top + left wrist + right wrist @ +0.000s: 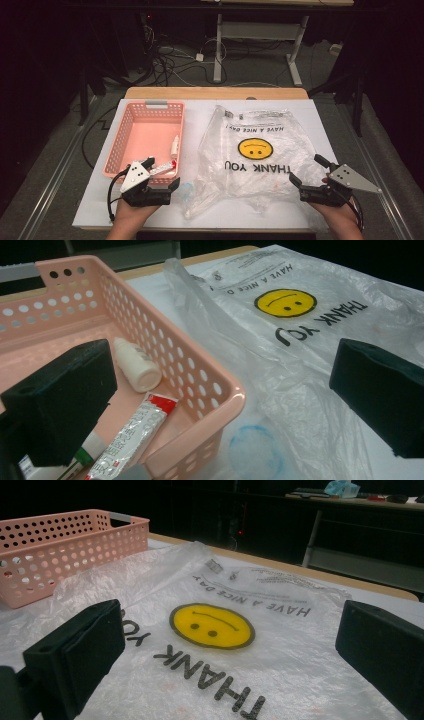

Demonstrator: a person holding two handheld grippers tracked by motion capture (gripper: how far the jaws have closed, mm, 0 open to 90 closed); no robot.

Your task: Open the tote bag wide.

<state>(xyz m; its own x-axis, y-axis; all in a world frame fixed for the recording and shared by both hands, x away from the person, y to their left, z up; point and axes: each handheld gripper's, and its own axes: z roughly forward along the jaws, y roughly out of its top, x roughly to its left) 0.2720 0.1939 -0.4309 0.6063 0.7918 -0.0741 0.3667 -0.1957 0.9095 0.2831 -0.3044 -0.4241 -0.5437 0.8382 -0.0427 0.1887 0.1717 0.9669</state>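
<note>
A clear plastic bag [255, 150] with a yellow smiley face and "THANK YOU" print lies flat on the white table; it also spreads across the left gripper view [300, 340] and the right gripper view [225, 645]. A pink perforated basket [131, 120] stands to its left and holds a small white bottle [135, 367] and a red-and-white tube [135, 435]. My left gripper [161, 172] hovers open over the basket's near right corner [220, 390]. My right gripper [307, 171] stands open at the bag's near right edge. Nothing lies between either pair of jaws.
A faint blue round shape [252, 447] shows under the bag near the basket's corner. A table frame and cables [190, 60] stand on the floor beyond the far edge. The white table surface [240, 212] runs bare along the near edge.
</note>
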